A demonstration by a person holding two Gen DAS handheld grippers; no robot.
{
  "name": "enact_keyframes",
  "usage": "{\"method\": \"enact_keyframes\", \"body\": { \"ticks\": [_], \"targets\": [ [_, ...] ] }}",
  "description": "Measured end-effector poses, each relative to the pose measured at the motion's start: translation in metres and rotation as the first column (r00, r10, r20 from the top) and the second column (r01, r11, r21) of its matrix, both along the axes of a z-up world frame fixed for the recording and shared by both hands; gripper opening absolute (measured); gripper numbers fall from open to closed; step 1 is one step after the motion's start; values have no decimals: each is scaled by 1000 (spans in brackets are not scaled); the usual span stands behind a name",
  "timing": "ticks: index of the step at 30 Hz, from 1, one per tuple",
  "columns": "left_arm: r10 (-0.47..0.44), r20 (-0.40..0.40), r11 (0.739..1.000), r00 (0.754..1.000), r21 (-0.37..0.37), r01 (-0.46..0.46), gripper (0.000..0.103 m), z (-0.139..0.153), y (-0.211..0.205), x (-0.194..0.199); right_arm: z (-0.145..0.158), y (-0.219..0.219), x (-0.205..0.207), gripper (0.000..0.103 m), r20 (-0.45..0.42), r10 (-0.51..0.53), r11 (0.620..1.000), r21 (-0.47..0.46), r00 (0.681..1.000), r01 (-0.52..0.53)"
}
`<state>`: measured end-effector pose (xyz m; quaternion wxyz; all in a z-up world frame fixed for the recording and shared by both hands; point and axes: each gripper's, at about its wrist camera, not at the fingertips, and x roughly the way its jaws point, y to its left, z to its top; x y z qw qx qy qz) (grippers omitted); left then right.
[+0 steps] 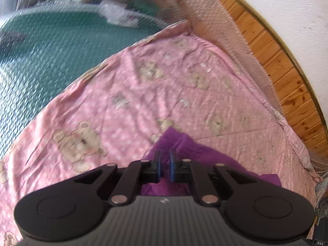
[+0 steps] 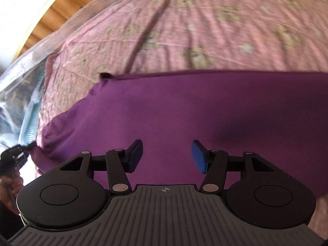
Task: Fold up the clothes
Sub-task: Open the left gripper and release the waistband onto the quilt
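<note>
A: Fingers (image 1: 157, 160) on the left gripper (image 1: 165, 164) are pinched on a bunched edge of the purple garment (image 2: 184, 106); the right gripper (image 2: 167, 155) hovers over it, spread wide.

B: It's lying on the pink bedsheet (image 1: 127, 94). Looks soft, light, floppy, so he should probably grab the hems or corners.

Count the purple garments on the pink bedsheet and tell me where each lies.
1. The purple garment lies spread on the pink bedsheet, its corner pinched in the left claw, its middle under the open right claw. Others may lie out of view.
</note>
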<state>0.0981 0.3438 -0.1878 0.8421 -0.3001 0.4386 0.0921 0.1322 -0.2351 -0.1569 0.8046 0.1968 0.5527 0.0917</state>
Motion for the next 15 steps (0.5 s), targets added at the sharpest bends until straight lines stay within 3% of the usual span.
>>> {"method": "enact_keyframes", "body": {
  "ticks": [4,7,10,15],
  "targets": [
    [37,-48,999,998,-17,-37,5,-19,21,-28,-2,-57,-38,58,-33,-156,988,0,987,157],
    [66,-74,998,995,-18,-68,3,-25,32,-45,-12,-110,-71,58,-90,-306,949,55,948,312],
    [106,-39,994,994,31,-105,10,-9,34,-60,-24,-160,-106,58,-132,-462,871,119,877,476],
    [81,13,994,997,65,-82,18,25,-4,-81,-23,-252,-157,58,-33,-693,711,129,720,691]
  ]
}}
